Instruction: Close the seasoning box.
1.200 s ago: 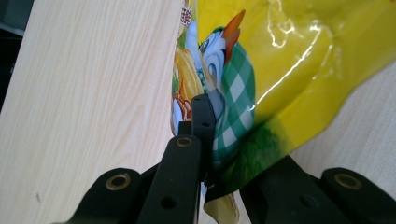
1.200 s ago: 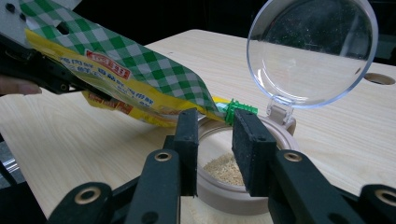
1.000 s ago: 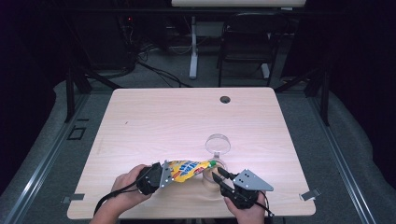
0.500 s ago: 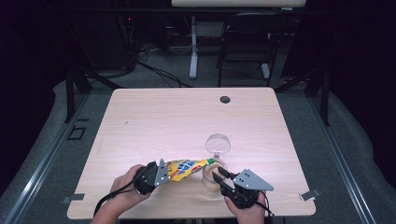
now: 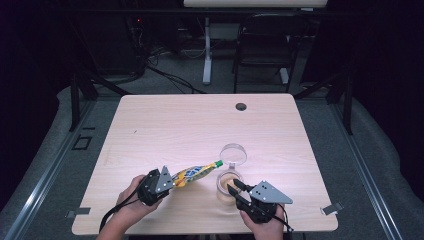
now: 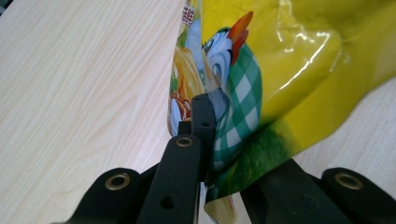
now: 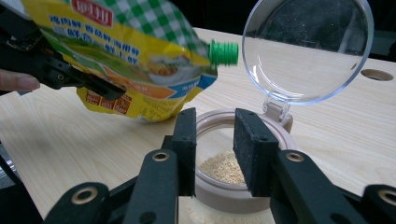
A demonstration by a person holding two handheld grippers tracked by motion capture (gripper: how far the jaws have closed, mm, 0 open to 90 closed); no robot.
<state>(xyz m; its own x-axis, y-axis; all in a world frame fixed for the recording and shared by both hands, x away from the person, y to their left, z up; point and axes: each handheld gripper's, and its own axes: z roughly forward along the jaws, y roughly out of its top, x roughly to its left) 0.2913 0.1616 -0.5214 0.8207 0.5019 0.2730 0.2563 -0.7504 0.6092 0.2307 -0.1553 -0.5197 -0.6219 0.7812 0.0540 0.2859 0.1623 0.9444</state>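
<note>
Near table edge, right gripper [image 5: 234, 191] sits at the jar [image 5: 228, 184], jaws part open with the near rim between the pads; whether the pads press the rim, cannot tell. Jar holds tan granules [image 7: 225, 166], its clear hinged lid [image 5: 233, 154] flipped up and back. Left gripper [image 5: 165, 182] to the left, jaws clamped on the bottom end of the yellow pouch [image 5: 192, 173]. Pouch held off the table [image 5: 190, 125], tilted up toward the jar, green cap [image 5: 218, 163] above the jar's far-left rim, beside the lid. Farther back, a dark grommet hole [image 5: 241, 106] near the table's far edge.
</note>
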